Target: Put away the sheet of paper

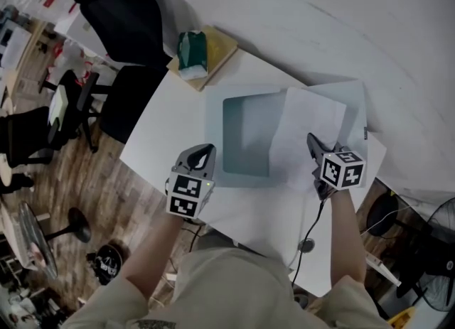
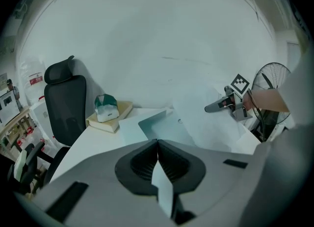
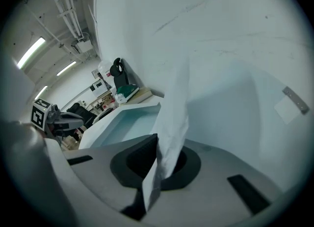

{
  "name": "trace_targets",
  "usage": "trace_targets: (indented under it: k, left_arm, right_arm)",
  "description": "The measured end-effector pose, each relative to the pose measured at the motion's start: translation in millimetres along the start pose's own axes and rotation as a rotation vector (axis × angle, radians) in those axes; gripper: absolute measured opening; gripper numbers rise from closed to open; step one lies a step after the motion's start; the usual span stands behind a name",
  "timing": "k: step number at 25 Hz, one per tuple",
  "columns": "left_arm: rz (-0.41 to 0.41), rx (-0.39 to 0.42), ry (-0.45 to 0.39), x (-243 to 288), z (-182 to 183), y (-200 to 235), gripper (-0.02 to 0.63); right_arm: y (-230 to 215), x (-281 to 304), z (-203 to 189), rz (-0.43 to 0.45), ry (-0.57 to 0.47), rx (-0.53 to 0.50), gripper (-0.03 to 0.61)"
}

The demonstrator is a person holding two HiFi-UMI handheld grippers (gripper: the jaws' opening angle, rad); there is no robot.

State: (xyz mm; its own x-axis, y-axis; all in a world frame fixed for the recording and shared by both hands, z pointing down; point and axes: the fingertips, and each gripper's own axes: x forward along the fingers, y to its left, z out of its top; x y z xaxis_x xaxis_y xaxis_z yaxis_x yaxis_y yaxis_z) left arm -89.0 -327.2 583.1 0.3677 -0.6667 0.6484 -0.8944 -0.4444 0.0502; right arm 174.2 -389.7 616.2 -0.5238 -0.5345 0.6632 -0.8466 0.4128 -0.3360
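pointing away lengthwise: sheet point(image 1: 311, 130) over folder point(image 1: 215, 111)

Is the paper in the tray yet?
Not yet. Done: the sheet of paper is up off the table, pinched in the right gripper. In hand: it is held at the open tray's right side; the left gripper pinches a pale strip. Left: lay it inside, let go.

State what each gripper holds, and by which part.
Right gripper: the sheet of paper, pinched near one edge. Left gripper: seemingly the folder, by its edge.
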Motion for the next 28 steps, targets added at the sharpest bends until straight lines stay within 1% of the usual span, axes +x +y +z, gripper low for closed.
trace_targets:
  k: [5,7,9,11,16,19,23,28]
  left_arm:
    - [-0.020,-0.006,0.053,15.1,-22.2,5.1,0.020]
    - [-0.021,0.002,0.070,19.3,-29.5,6.1,0.020]
    - [-0.018,0.013,0.083,22.4,-35.8,7.9,0.020]
    - [-0.014,0.028,0.094,25.9,-42.4,11.3,0.020]
    - [-0.025,0.033,0.126,31.6,-55.5,11.5,0.020]
    - [-0.028,0.023,0.132,33.5,-57.6,11.2,0.020]
    - [-0.035,0.023,0.146,37.0,-64.2,9.0,0.020]
    - [-0.036,0.009,0.141,36.5,-64.6,8.7,0.020]
  right_arm:
    - [-20.8,19.2,3.1,-0.064,0.053,-0.054,0.023]
    - [-30.6,22.4,4.4,-0.108,0.093,-0.114,0.023]
    - [-39.8,24.0,2.3,-0.153,0.161,-0.195,0.023]
    - [-46.4,27.0,-0.9,-0.169,0.227,-0.254,0.023]
    - [-40.6,39.2,-11.3,-0.065,0.302,-0.249,0.023]
    - [-36.3,44.8,-14.9,-0.045,0.327,-0.270,0.023]
    - [-29.2,53.4,-16.6,-0.029,0.325,-0.255,0.023]
    - [-13.7,67.3,-17.7,0.002,0.326,-0.260,0.023]
